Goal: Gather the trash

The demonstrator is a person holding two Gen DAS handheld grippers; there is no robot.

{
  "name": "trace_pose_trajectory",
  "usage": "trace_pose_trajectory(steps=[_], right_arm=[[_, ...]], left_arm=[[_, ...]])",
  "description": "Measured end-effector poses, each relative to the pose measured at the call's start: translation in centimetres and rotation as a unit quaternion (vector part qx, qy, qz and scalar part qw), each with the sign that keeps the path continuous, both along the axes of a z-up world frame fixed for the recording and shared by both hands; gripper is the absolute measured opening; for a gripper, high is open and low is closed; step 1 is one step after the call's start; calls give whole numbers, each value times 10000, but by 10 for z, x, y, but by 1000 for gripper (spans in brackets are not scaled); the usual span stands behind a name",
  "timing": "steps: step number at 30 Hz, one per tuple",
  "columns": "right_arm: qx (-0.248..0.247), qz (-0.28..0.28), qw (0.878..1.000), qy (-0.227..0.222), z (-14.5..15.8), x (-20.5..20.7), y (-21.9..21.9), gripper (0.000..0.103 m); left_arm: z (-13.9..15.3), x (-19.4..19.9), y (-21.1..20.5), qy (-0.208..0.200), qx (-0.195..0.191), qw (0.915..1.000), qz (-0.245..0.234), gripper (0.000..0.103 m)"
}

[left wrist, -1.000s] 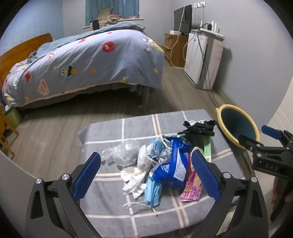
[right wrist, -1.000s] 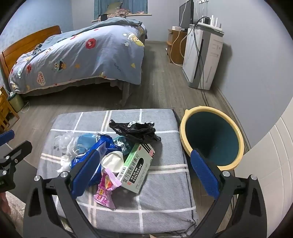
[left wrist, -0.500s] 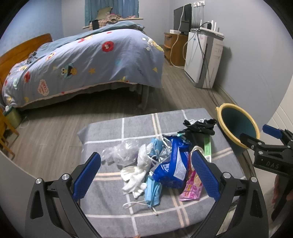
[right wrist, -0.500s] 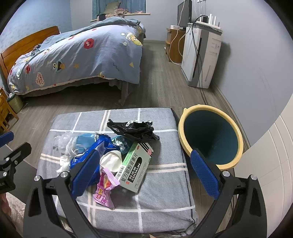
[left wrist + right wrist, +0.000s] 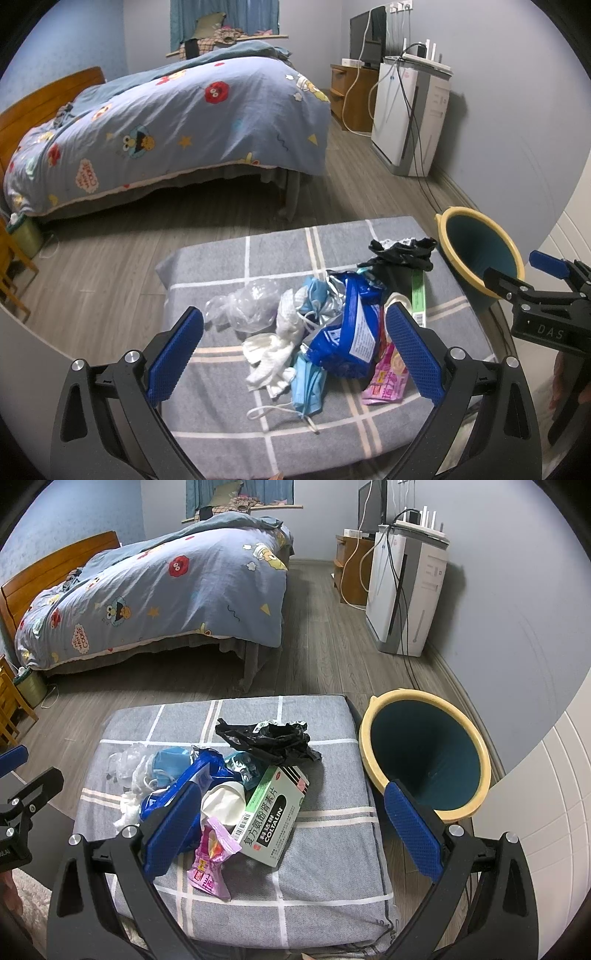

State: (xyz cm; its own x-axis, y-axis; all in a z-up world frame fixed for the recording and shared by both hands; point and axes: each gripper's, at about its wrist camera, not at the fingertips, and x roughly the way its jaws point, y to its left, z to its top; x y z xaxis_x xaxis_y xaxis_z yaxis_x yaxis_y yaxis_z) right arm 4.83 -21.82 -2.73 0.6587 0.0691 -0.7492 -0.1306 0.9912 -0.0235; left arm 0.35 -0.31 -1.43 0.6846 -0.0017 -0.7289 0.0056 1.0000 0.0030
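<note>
A heap of trash lies on a grey checked cushion (image 5: pixel 325 878): a black plastic bag (image 5: pixel 273 738), a green-and-white medicine box (image 5: pixel 275 808), a blue packet (image 5: pixel 351 328), a pink wrapper (image 5: pixel 212 860), blue face masks (image 5: pixel 308 384), white tissue (image 5: pixel 273 360) and a clear bag (image 5: pixel 247 310). A teal bin with a yellow rim (image 5: pixel 424 760) stands right of the cushion. My left gripper (image 5: pixel 293 354) hangs open over the near side of the heap. My right gripper (image 5: pixel 291 823) is open above the box and wrapper, empty.
A bed with a blue patterned duvet (image 5: pixel 173 122) fills the far left. A white appliance with cables (image 5: pixel 406 590) and a wooden cabinet (image 5: pixel 351 96) stand along the right wall. Wood floor (image 5: pixel 92 277) lies between bed and cushion. A white panel (image 5: pixel 546 812) stands beside the bin.
Both views have shifted only slightly; the heap and the bin lie as before, and both grippers stay open.
</note>
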Motion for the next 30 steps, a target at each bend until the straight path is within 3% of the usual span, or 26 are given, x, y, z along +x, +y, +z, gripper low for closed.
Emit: trace_pose_trajectory(steps=[16, 21, 30], right_arm=[[13, -7, 10000, 13, -1, 0, 0, 98], [12, -6, 10000, 21, 0, 0, -1, 98], [14, -19, 10000, 45, -3, -1, -1, 98]], left_arm=[[-5, -5, -5, -134, 165, 9998, -8, 98], [-7, -5, -6, -69, 160, 9997, -182, 98], [-1, -4, -2, -5, 144, 9999, -87, 98]])
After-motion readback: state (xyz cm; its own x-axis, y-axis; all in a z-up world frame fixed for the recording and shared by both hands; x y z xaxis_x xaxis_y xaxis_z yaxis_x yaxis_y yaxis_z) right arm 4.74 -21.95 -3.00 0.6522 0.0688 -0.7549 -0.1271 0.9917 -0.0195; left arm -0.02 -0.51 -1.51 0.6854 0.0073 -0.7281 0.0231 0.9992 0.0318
